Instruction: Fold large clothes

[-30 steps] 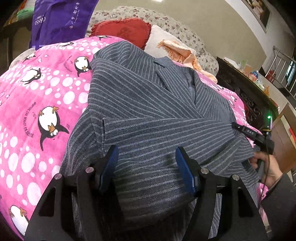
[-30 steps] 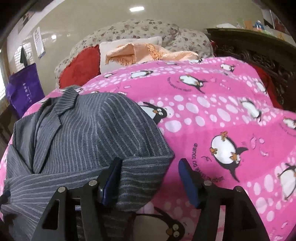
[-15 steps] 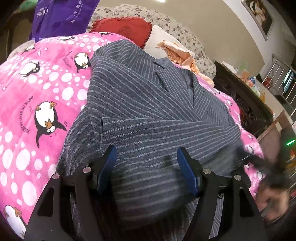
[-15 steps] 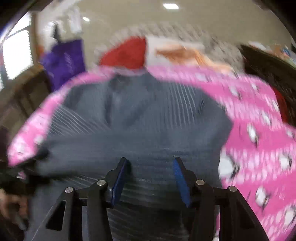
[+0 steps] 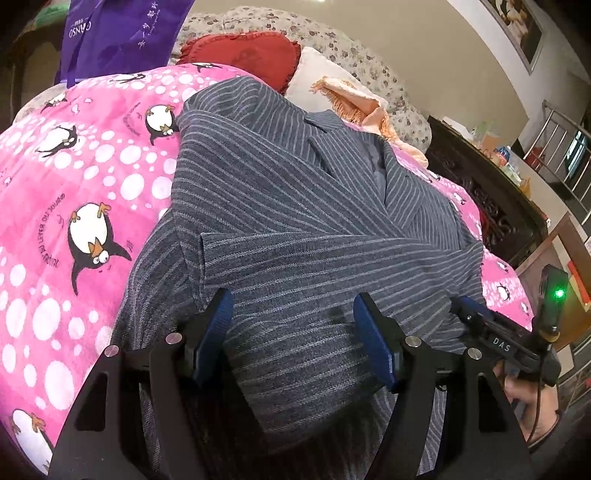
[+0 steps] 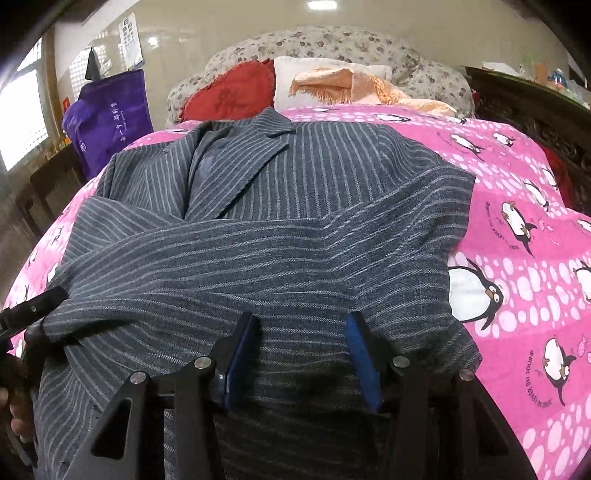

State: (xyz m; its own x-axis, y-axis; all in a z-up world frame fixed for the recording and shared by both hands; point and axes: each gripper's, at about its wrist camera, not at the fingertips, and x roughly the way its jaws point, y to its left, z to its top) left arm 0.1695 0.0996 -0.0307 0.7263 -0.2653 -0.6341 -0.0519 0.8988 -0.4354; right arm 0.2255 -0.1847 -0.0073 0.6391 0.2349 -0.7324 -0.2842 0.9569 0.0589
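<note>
Spread-fingered left gripper [image 5: 291, 332] above striped jacket [image 5: 295, 206]

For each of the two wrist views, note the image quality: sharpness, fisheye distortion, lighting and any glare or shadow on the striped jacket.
Left wrist view: sharp; fisheye bends the pink penguin blanket into a dome, corners vignetted black; the left gripper shadows the striped jacket.
Right wrist view: also sharp; ceiling light and window blown out; even lighting on the jacket, dark beneath the right gripper.

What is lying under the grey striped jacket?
The striped jacket lies on a pink penguin blanket, which shows around it. Whatever is beneath the jacket's middle is covered.
</note>
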